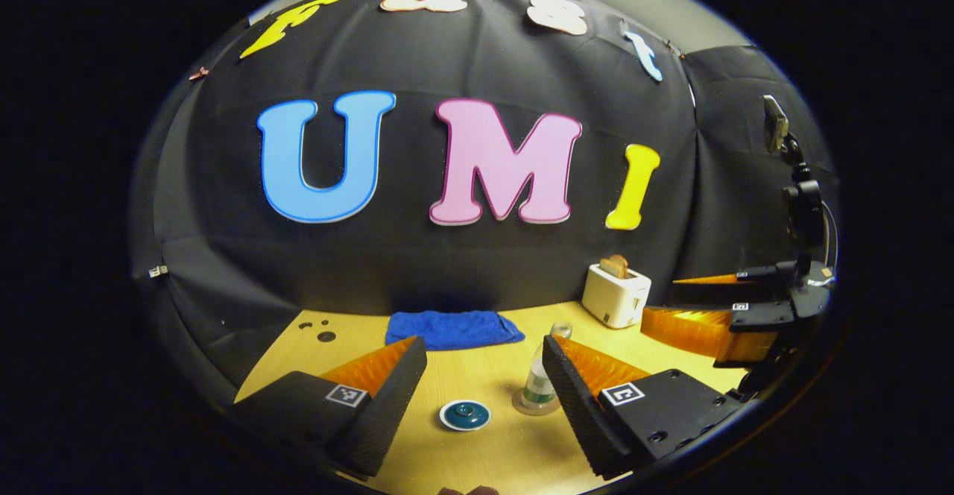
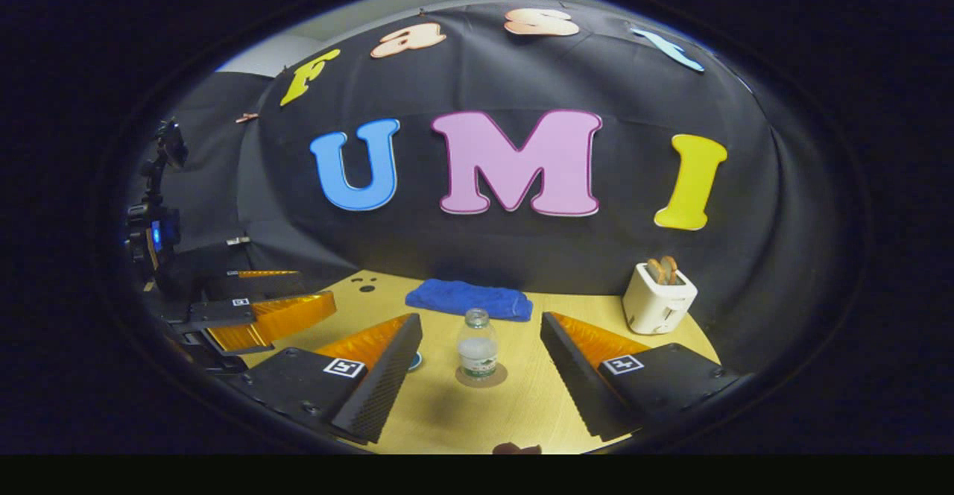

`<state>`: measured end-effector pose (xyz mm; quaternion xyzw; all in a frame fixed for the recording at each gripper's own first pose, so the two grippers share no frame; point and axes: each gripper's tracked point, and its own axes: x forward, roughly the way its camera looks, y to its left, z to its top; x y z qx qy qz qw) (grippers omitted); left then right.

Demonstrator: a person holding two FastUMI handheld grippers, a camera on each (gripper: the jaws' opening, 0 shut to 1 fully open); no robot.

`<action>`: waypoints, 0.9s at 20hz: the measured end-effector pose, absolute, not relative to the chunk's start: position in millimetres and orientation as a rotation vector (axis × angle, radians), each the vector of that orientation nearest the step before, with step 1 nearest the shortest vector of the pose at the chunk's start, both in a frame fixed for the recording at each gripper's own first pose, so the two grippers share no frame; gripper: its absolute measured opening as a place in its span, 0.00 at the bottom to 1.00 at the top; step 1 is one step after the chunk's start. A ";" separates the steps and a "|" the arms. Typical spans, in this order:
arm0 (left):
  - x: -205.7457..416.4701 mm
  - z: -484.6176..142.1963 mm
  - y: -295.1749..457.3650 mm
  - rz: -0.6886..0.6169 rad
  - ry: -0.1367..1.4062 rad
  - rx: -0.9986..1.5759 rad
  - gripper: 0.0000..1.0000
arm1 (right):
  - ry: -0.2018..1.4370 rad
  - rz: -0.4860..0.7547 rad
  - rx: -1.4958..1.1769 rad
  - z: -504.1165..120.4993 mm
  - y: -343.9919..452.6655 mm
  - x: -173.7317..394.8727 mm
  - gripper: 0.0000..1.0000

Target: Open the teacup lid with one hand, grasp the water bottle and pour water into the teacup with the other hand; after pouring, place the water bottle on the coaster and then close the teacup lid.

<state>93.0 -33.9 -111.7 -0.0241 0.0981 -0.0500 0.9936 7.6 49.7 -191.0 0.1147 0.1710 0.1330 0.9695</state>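
Note:
A small clear water bottle (image 1: 538,385) with a green label stands upright on a round brown coaster (image 1: 522,408). The teacup (image 1: 464,414), white-rimmed with its blue lid on, sits just left of it. Both lie ahead between the fingers of my left gripper (image 1: 484,346), which is open and holds nothing. In the right gripper view the bottle (image 2: 477,350) and coaster (image 2: 481,376) stand centred ahead of my open right gripper (image 2: 481,321). The teacup (image 2: 414,361) peeks out behind its left finger. Each gripper also sees the other: the right gripper (image 1: 665,303) and the left gripper (image 2: 316,288).
A folded blue towel (image 1: 453,329) lies at the back of the wooden table (image 1: 492,458). A white toaster (image 1: 616,295) holding bread stands at the back right. A black camera mount (image 1: 801,204) rises behind the right gripper. Small holes (image 1: 325,335) mark the table's far left.

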 end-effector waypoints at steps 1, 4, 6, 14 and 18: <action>89.1 -99.2 -33.7 -0.110 0.179 -0.047 0.98 | 0.335 0.262 0.241 -181.4 49.6 4.9 0.99; 76.4 -68.4 -32.6 -0.122 0.132 -0.022 0.98 | 0.301 0.245 0.252 -157.8 46.7 -5.4 0.99; 67.7 -53.2 -35.9 -0.135 0.105 -0.009 0.98 | 0.280 0.236 0.243 -144.9 43.3 -12.3 0.99; 40.3 -15.4 -50.9 -0.193 0.045 -0.028 0.98 | 0.221 0.215 0.229 -112.0 38.6 -31.7 0.99; 34.0 -10.3 -50.8 -0.198 0.040 -0.034 0.98 | 0.205 0.220 0.225 -104.5 38.9 -34.8 0.99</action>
